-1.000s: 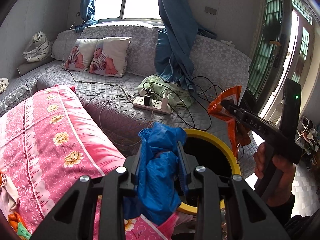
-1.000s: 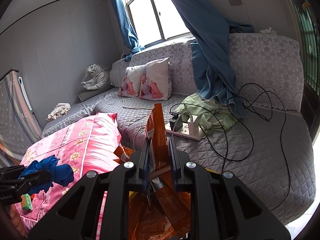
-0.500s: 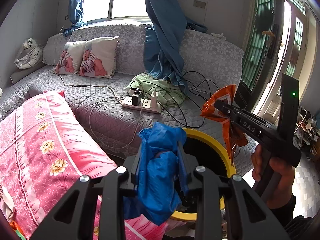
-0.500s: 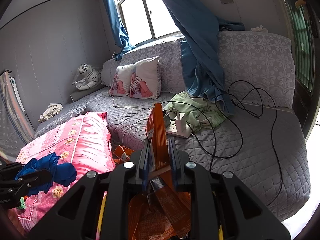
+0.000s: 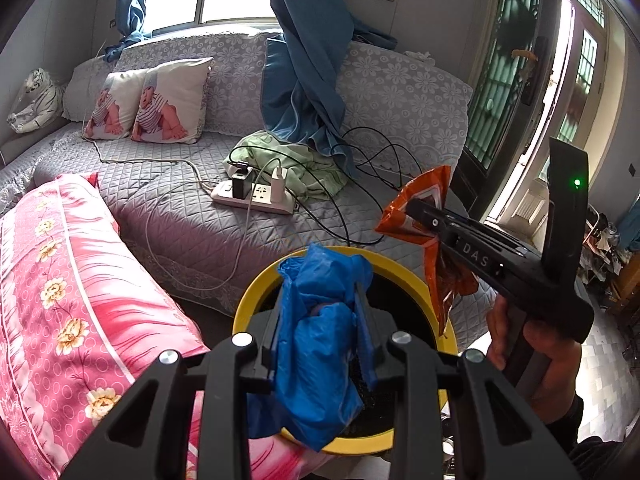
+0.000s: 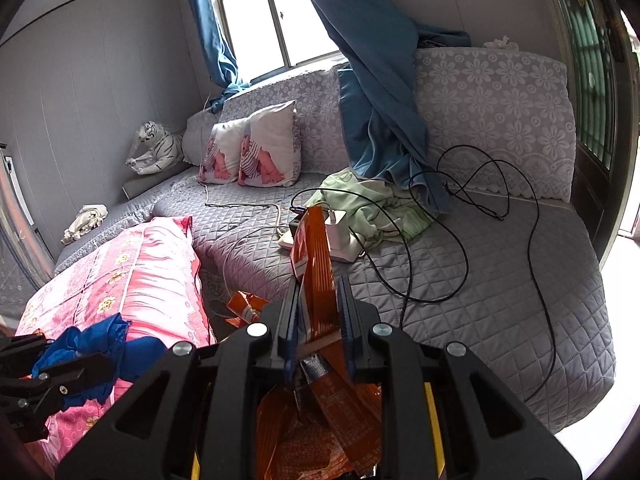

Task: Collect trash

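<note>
My left gripper is shut on a crumpled blue plastic bag, held over the dark mouth of a yellow-rimmed bin. My right gripper is shut on an orange snack wrapper that hangs down between its fingers. In the left wrist view the right gripper holds that orange wrapper above the bin's right rim, a hand on its handle. In the right wrist view the left gripper with the blue bag shows at the lower left. Another orange wrapper lies in the gap beside the sofa.
A grey quilted sofa carries a white power strip with black cables, a green cloth and two printed cushions. A pink flowered quilt lies left of the bin. A dark door stands at right.
Both grippers have sunk a little and come closer over the bin. In the left wrist view the bin's yellow rim shows more fully around the blue bag.
</note>
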